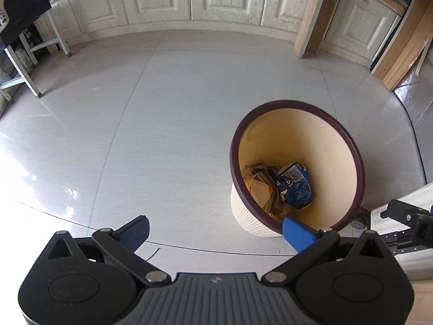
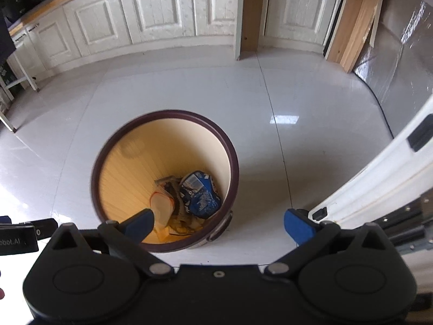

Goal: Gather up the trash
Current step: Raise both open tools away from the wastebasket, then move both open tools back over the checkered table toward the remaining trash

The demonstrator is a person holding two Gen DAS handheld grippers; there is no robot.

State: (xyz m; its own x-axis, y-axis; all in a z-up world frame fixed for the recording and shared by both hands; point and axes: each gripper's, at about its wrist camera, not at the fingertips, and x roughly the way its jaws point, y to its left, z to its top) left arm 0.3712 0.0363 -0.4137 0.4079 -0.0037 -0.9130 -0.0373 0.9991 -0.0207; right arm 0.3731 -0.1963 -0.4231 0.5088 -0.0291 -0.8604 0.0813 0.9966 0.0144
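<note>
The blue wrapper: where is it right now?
The blue wrapper lies at the bottom of the cream bin, on its right side in both wrist views, beside orange packaging.

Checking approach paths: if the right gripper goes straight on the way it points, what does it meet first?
Probably bare floor just right of the bin; the open right gripper holds nothing, and its left finger overlaps the bin's mouth. Depth is unclear.

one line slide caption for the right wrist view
Open right claw above a cream bin holding a blue wrapper and orange packaging.
</note>
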